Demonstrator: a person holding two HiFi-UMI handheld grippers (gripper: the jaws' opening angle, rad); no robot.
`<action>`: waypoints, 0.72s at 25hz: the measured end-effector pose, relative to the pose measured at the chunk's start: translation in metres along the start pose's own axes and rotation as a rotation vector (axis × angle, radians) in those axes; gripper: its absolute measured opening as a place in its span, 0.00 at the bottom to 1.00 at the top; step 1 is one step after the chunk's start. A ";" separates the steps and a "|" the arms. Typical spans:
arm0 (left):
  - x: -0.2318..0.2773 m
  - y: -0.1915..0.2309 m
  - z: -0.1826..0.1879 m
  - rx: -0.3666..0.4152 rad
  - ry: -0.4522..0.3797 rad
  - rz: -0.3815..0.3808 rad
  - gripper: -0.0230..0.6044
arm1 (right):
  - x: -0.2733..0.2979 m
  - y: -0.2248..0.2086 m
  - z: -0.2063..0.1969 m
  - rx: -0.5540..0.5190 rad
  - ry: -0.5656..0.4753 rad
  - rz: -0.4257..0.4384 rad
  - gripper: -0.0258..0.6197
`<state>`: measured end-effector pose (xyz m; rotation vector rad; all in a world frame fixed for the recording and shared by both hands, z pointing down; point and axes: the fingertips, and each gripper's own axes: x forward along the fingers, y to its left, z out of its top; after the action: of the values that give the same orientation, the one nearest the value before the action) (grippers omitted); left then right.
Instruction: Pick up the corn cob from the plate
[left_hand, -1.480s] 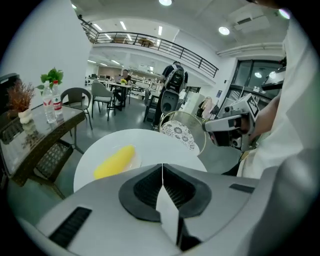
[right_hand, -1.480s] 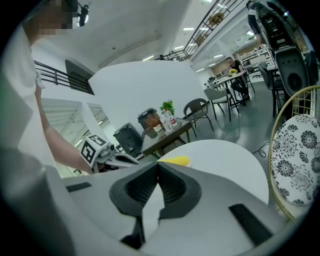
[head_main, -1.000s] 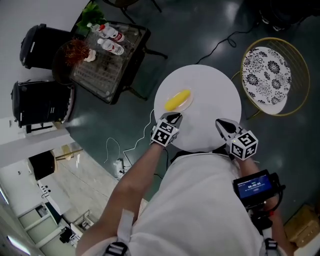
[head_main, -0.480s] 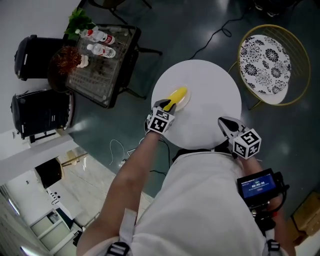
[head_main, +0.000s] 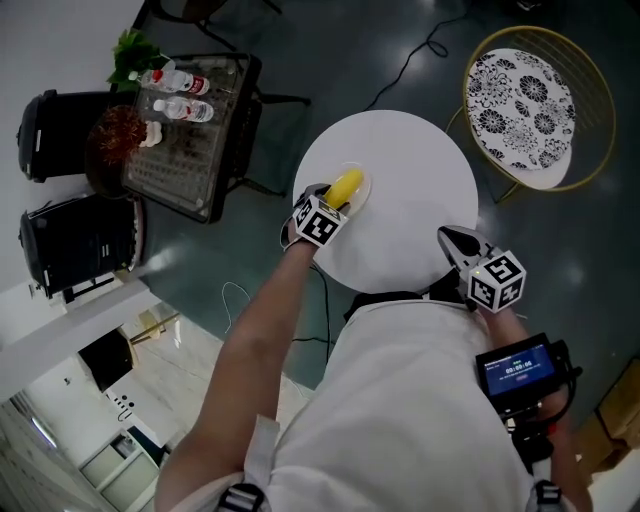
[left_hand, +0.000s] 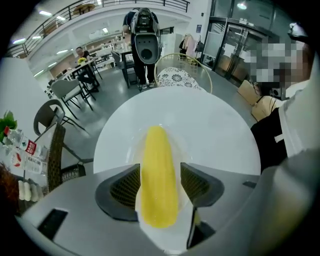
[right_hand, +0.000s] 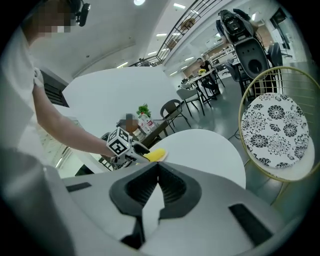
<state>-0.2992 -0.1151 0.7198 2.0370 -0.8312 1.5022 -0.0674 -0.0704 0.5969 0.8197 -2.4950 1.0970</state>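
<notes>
Yellow corn cob (left_hand: 157, 150) lengthwise between the jaws of the left gripper (left_hand: 160, 172), jaws just been opening wide, not clamped on it, plate (left_hand: 186, 150) beneath, right gripper (right_hand: 158, 170) pinched closed, empty

The head view looks steeply down from above on the round white table (head_main: 400, 200). The left gripper view hangs close over the corn cob (left_hand: 159, 175), facing the far patterned chair (left_hand: 175, 77). The right gripper view looks from the table's near right edge towards its left. All three share tabletop, cob and chair.
</notes>
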 end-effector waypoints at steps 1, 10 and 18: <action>0.003 0.000 -0.001 0.001 0.012 -0.006 0.41 | -0.001 -0.002 -0.001 0.005 -0.002 -0.006 0.05; 0.021 -0.001 -0.006 0.044 0.083 -0.019 0.41 | -0.013 -0.011 -0.004 0.041 -0.027 -0.042 0.05; 0.021 0.006 -0.007 0.023 0.143 0.007 0.41 | -0.014 -0.013 -0.004 0.045 -0.035 -0.050 0.05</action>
<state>-0.3036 -0.1180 0.7417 1.9189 -0.7686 1.6464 -0.0483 -0.0694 0.6008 0.9166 -2.4725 1.1355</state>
